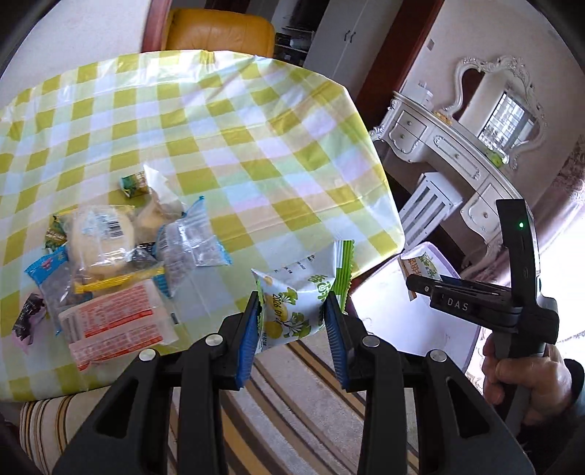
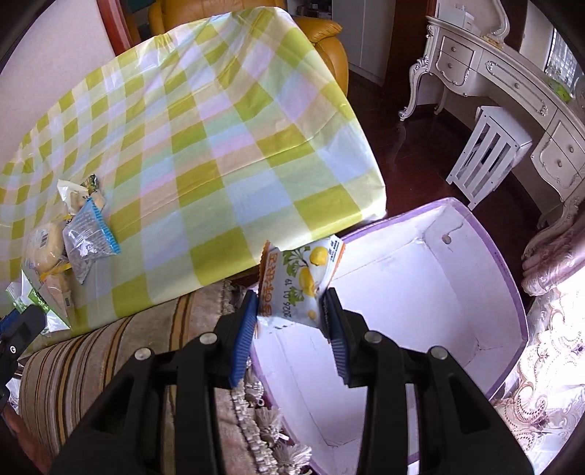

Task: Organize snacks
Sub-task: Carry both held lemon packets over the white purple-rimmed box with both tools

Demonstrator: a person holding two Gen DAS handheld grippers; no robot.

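My left gripper (image 1: pixel 292 310) is shut on a green-edged lemon snack packet (image 1: pixel 299 299), held above the table's near right corner. My right gripper (image 2: pixel 290 307) is shut on an orange-edged lemon snack packet (image 2: pixel 299 281), held over the near left rim of a white box with purple trim (image 2: pixel 420 285). In the left wrist view the right gripper's body (image 1: pixel 475 303) and the hand holding it (image 1: pixel 523 372) show at the right, over the same box (image 1: pixel 420 321). A pile of several wrapped snacks (image 1: pixel 109 255) lies on the checked tablecloth (image 1: pixel 219 139) at the left; the pile (image 2: pixel 69 237) also shows in the right wrist view.
The box sits on the floor side, right of the table, inside bare white. A striped cushion (image 2: pixel 128 347) borders the table's near edge. A white ornate dresser (image 1: pixel 457 157) and small white stool (image 2: pixel 490 153) stand beyond. A tan leather chair (image 1: pixel 219 33) sits behind the table.
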